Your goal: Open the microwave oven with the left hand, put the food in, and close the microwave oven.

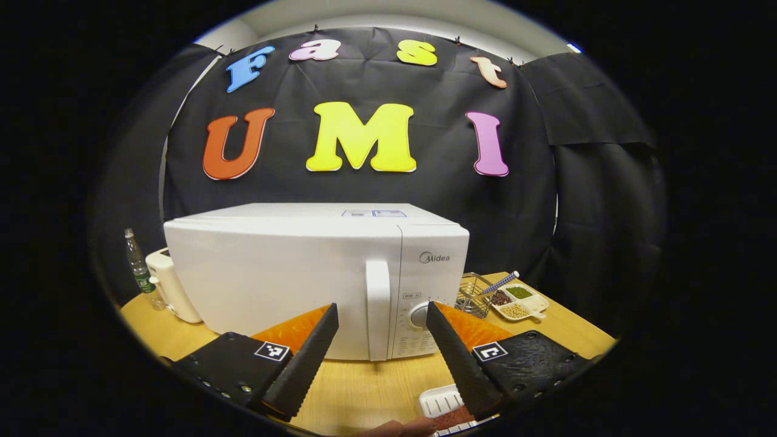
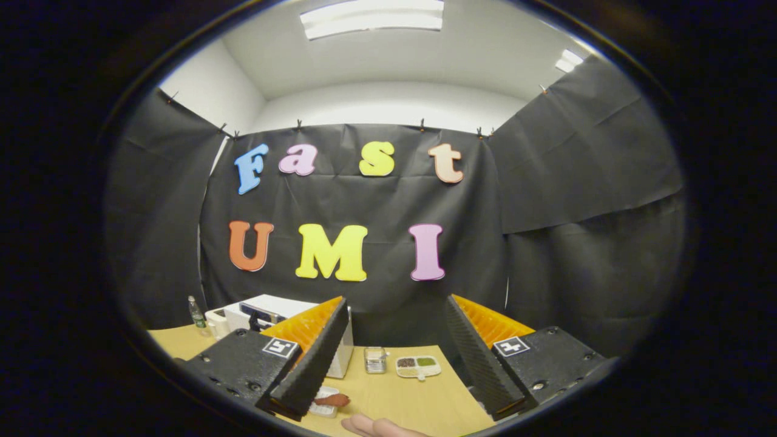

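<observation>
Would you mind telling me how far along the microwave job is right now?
Nothing looks done yet: the microwave door is closed. In hand: the open left gripper faces the door handle without touching it. The food sits in its white tray on the table. Opening, loading and closing remain.

Light source: ceiling panels [image 2: 371, 19] up top in the right gripper view, a bit blown out.
Brightness: pretty even and decent; the black cloth soaks up a lot.
Glare: soft sheen on the microwave [image 1: 315, 276] front, nothing harsh.
Shadows: faint and soft on the table [image 1: 358, 388], darker right under the microwave.
Distortion: heavy fisheye, straight edges bow toward the rim.
Sharpness: centre crisp, the rim goes dim and mushy.
</observation>
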